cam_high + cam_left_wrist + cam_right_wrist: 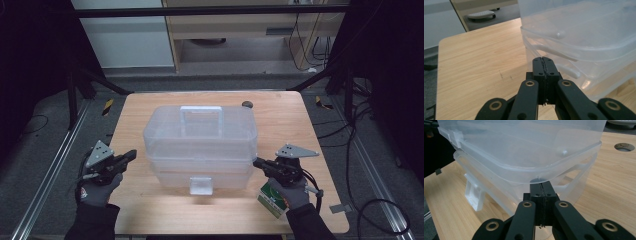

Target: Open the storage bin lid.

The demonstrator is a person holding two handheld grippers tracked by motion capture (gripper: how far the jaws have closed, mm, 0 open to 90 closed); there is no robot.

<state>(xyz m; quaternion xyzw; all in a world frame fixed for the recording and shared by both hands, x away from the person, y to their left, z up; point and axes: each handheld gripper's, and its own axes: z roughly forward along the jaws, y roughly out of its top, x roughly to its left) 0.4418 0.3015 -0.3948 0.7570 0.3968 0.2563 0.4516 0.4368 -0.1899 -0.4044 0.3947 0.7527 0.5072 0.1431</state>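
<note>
Item: clear plastic storage box [200, 145], lidded, with a flat carry handle [201, 120] folded on top and a front latch [201, 185] hanging at the near side; stands at the middle of the wooden table [150, 210], between the two tools; left gripper [131, 154] just off its left flank, jaws pressed together with nothing between them; right gripper [257, 162] at the right flank under the lid's overhanging rim [574, 157], jaws likewise pressed together and empty, their tip touching or all but touching the wall; handling, by judgement: thin-walled and seemingly empty, so light; walls likely to flex; smooth plastic, slippery under narrow pads; latch and hinge parts the fragile points; best taken from both ends at once beneath the rim or side ledges [564, 53], or by the top handle; a green-and-white carton [271, 200] lies by the right hand [290, 192]; surface: pale wood grain, matt, level, a round cable hole [247, 104] at the far edge; room beyond: dark frame rails, grey floor, loose cables [360, 125], a pale cabinet [130, 35] at the back.
</note>
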